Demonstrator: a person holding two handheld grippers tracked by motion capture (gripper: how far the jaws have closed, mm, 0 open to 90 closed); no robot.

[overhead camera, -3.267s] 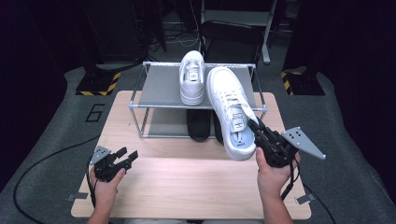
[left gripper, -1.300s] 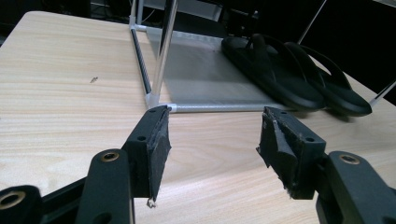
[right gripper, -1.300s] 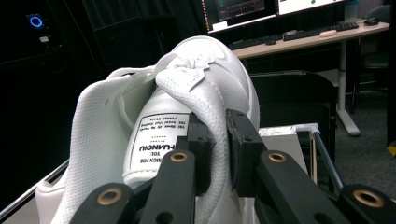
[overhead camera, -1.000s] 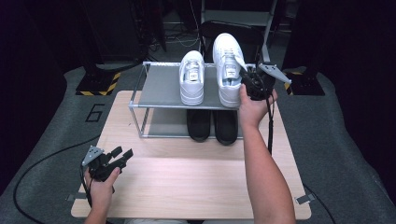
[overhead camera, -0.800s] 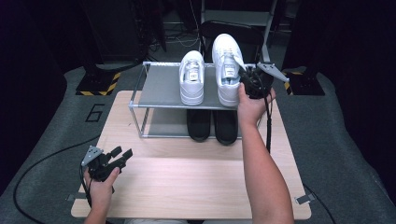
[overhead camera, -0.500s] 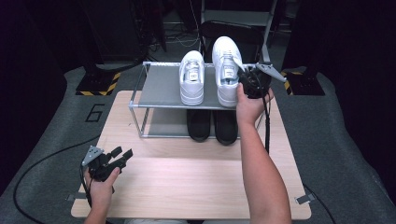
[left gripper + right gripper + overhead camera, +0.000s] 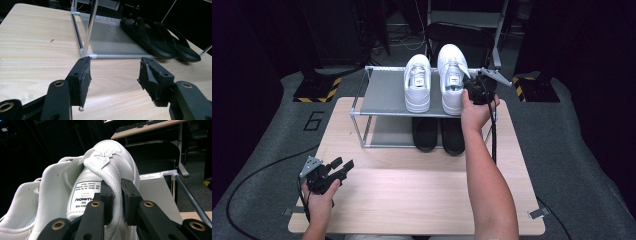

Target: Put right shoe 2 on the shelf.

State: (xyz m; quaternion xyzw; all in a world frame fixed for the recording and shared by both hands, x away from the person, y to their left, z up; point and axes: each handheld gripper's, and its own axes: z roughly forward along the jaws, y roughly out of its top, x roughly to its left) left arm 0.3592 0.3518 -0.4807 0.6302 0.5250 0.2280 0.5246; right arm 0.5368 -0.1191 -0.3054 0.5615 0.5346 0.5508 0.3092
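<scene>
The table [image 7: 412, 195] carries a two-tier rack [image 7: 384, 97]. On its top shelf stand two white sneakers; the right sneaker [image 7: 452, 75] is clamped at its collar by the right gripper [image 7: 473, 90], whose body hides the heel. Black sandals [image 7: 439, 135] below are half concealed by the shelf. The left gripper [image 7: 341, 166] rests near the table's front edge, jaws apart, empty.
</scene>
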